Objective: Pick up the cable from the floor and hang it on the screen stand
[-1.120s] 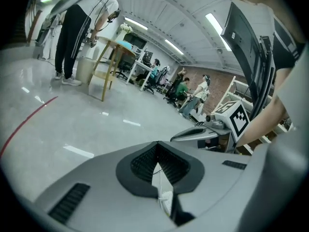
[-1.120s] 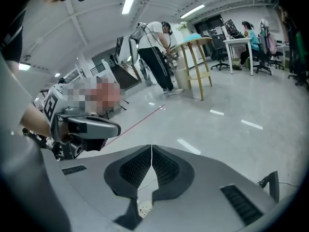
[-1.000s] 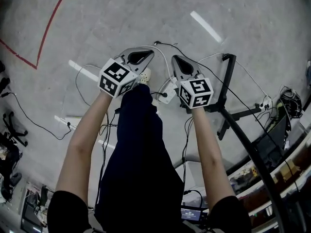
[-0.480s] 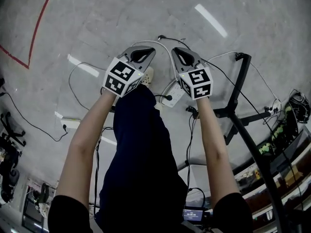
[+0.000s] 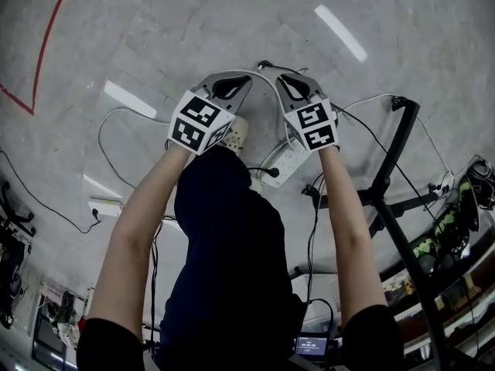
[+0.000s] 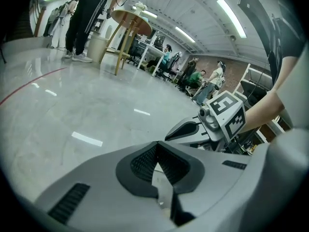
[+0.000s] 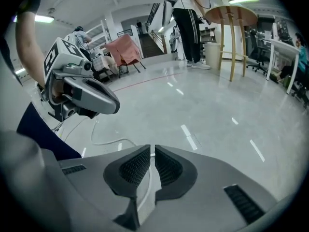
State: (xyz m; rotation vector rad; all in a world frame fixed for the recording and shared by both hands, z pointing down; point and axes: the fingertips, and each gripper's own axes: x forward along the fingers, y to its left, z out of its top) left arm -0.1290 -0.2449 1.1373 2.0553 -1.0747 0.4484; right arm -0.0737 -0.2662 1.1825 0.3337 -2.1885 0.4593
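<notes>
So: arms out front, both units side by side above the person's own leg. The left hand-held gripper [image 5: 238,80] is clamped shut, with the white cable [image 5: 254,70] coming out at its tip. The right hand-held gripper [image 7: 150,149] is barely apart and just starting to open, the same thin cable sitting in the slit between its pads. A short span arcs tip to tip. My read is a two-point hold, to lift the slack and form a loop that can drop over something. The rest trails down toward the power strip [image 5: 290,161] on the floor [image 5: 155,22]. The screen stand [image 5: 394,153] is off to the person's right, near but not touching. Loose wires lie round its legs, so there's a snag risk. The floor ahead and to the left is open out to the red line [image 5: 46,45], so there's good swing room.
</notes>
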